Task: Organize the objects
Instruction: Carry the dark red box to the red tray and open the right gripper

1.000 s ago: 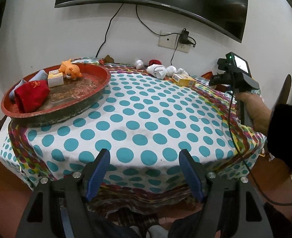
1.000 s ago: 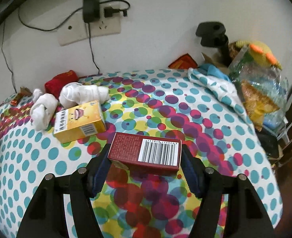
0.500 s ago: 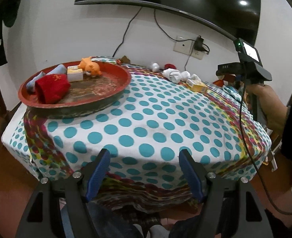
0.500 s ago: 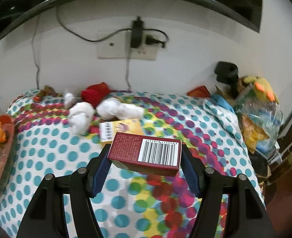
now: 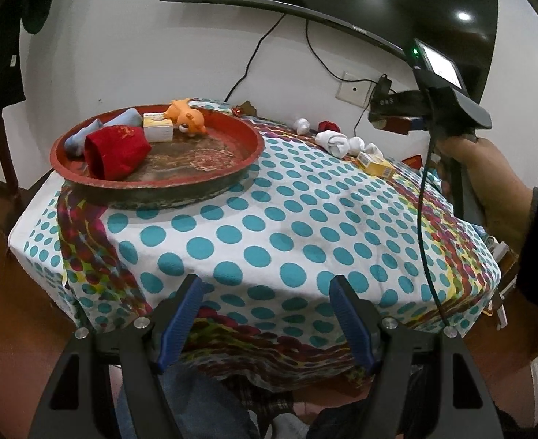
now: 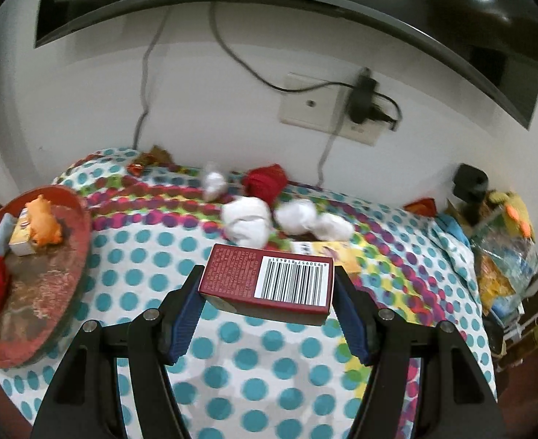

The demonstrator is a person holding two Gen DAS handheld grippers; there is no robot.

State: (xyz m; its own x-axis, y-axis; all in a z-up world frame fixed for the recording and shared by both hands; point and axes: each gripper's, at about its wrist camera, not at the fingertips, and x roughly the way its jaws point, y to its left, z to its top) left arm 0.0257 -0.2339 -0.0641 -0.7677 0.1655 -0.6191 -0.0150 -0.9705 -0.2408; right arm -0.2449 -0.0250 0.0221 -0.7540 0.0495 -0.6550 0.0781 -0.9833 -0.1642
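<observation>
In the left wrist view, the left claw [image 5: 265, 314] stands wide open and holds nothing, low at the near edge of the bench [image 5: 269, 226]. The red tray [image 5: 159, 179] sits at the bench's far left.

In the right wrist view, the right claw [image 6: 267, 294] grips a dark red box [image 6: 269, 281] by its ends, above the dotted cloth. A yellow box [image 6: 327, 252] lies behind it.

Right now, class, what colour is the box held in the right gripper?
Dark red box, clearest in the right wrist view.
</observation>
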